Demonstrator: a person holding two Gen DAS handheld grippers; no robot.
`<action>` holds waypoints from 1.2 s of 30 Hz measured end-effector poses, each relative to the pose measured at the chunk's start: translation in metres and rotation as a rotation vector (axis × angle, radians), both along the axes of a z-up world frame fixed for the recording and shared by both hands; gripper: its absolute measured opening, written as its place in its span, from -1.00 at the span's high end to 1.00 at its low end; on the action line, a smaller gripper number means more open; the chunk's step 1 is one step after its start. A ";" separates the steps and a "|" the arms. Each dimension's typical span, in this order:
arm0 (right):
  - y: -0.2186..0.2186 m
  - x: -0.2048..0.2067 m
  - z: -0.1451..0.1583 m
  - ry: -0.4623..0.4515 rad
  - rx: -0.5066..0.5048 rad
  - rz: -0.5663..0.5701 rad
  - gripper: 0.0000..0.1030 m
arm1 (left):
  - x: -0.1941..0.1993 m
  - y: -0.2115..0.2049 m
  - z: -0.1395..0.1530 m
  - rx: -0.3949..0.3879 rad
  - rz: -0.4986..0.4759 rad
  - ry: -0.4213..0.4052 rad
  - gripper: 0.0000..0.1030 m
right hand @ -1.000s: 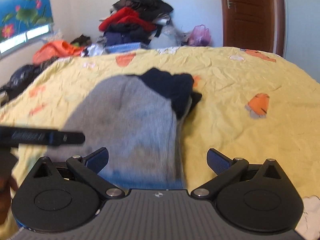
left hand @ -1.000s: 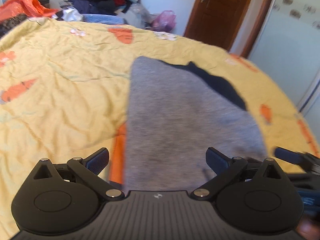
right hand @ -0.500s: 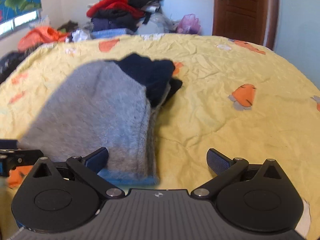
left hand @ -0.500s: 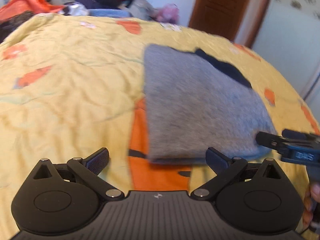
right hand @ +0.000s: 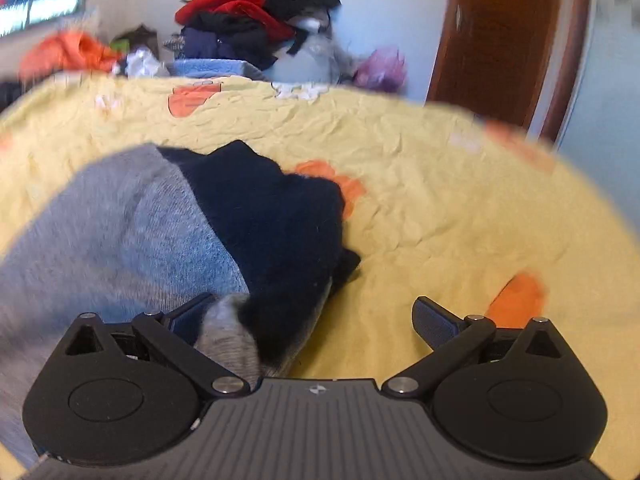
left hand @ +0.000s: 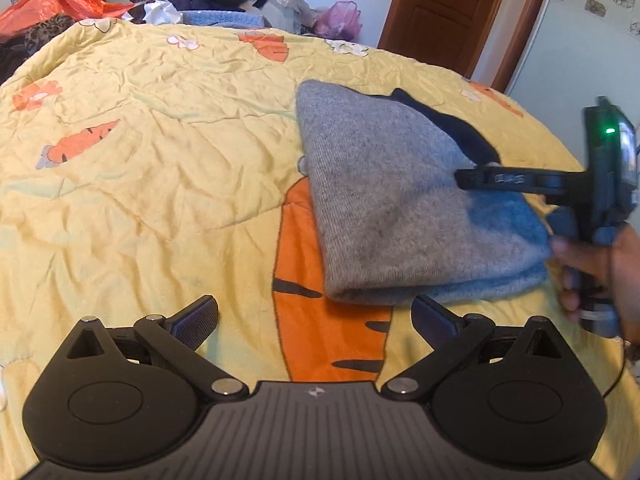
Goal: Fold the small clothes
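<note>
From the left wrist view, the left gripper [left hand: 314, 316] hangs spread wide and empty above the yellow carrot-print bedspread [left hand: 140, 168], just short of the folded grey knit garment [left hand: 392, 208], while a hand [left hand: 600, 264] holds the right gripper [left hand: 480, 178] over the garment's right edge. From the right wrist view, which is blurred, the right gripper [right hand: 316, 320] is also wide apart, its left finger [right hand: 192, 316] touching the grey fabric beside the garment's dark navy part [right hand: 272, 232], with a pile of clothes [right hand: 256, 20] beyond the bed.
</note>
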State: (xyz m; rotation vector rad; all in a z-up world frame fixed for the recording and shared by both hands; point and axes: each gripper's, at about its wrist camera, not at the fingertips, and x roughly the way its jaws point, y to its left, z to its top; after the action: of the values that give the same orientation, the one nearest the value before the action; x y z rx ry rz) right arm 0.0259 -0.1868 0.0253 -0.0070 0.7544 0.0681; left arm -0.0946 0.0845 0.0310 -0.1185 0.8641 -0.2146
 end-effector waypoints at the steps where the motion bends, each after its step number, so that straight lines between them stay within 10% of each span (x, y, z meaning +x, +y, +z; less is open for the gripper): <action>1: -0.001 -0.008 0.005 -0.009 0.006 -0.012 -0.98 | 0.000 0.003 0.003 -0.017 0.007 -0.007 -1.00; 5: 0.000 -0.056 0.017 -0.056 0.038 -0.040 -0.99 | 0.012 0.005 0.019 -0.139 0.000 -0.036 -1.00; 9: 0.014 -0.082 -0.002 -0.030 -0.136 -0.004 -0.99 | 0.038 -0.015 0.011 -0.230 -0.066 0.004 -1.00; 13: 0.005 -0.090 0.002 -0.014 -0.119 -0.002 -0.99 | 0.044 -0.034 -0.010 -0.064 -0.089 0.041 -1.00; 19: -0.013 -0.093 0.035 -0.132 0.077 0.011 -0.99 | 0.021 -0.015 -0.004 -0.031 -0.059 0.039 -1.00; 36: 0.051 -0.150 -0.005 0.015 -0.022 -0.079 -1.00 | -0.026 -0.015 -0.016 0.173 0.077 -0.007 -1.00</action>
State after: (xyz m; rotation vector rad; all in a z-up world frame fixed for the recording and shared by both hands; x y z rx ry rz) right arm -0.1241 -0.1357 0.0200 0.0025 0.7700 -0.0157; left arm -0.1209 0.0696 0.0146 0.0106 0.8659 -0.0675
